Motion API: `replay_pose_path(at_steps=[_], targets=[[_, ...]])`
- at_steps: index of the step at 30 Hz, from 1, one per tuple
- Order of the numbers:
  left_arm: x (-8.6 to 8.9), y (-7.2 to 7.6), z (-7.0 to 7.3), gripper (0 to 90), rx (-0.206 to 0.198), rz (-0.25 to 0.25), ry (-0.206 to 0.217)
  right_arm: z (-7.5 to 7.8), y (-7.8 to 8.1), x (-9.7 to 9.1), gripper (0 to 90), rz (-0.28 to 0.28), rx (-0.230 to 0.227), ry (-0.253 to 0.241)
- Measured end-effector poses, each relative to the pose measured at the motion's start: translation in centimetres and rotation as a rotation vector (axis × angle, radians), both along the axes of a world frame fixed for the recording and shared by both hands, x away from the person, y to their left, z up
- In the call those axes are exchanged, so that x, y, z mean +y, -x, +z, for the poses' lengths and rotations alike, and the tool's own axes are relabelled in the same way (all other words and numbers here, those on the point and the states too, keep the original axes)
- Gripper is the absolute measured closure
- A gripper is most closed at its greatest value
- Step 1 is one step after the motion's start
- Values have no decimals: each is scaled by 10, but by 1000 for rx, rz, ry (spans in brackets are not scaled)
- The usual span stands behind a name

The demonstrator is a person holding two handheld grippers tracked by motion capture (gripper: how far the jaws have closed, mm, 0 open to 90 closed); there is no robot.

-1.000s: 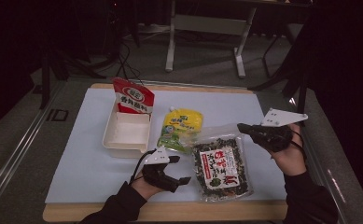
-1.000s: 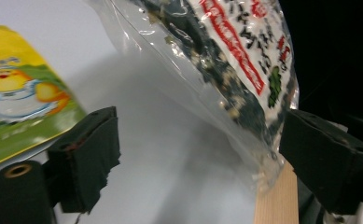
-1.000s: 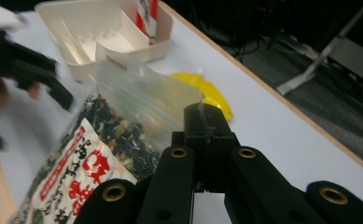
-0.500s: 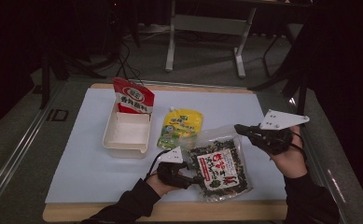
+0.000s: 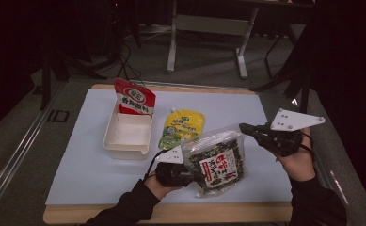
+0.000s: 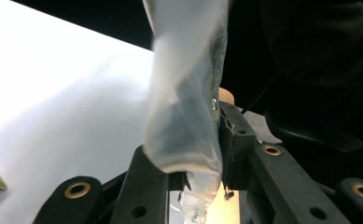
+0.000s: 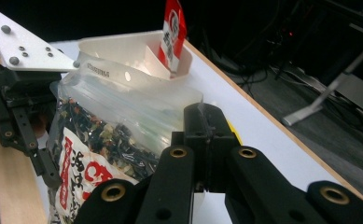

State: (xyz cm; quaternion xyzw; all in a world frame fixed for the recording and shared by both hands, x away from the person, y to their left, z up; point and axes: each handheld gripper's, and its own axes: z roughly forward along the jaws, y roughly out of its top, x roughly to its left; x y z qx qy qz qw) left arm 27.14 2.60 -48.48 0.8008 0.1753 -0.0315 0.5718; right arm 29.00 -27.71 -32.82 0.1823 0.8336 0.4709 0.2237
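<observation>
A clear bag of dark dried seaweed with a red-and-white label [image 5: 216,162] hangs tilted just above the mat, held between both grippers. My left gripper [image 5: 190,176] grips its lower left edge. Its jaws have just been closing, and in the left gripper view the clear plastic [image 6: 184,116] is pinched between them [image 6: 195,149]. My right gripper [image 5: 244,128] is shut on the bag's top right corner. In the right gripper view its jaws [image 7: 202,121] meet at the bag's clear upper edge [image 7: 123,102], with the left gripper [image 7: 34,154] beyond.
A white tray [image 5: 112,141] sits at the mat's left with a red pouch [image 5: 134,99] standing at its far end. A yellow-green pouch [image 5: 180,127] lies flat beside it. The pale mat [image 5: 77,160] covers a wooden table; a metal stand [image 5: 204,28] is behind.
My left gripper moved right to the bag's lower left edge and closed on it. The bag, flat on the mat before, is now raised and tilted. The right gripper rose slightly with it.
</observation>
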Motion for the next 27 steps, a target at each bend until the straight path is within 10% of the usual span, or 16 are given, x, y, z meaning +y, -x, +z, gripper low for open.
replay_pose_path(at_steps=[14, 27], targets=[[19, 5, 35, 779, -49, 48, -27, -4, -1, -12, 650, 3, -5, -109], [66, -2, 66, 778, -109, 159, -35, -49, -15, -17, 345, -38, 100, -196]])
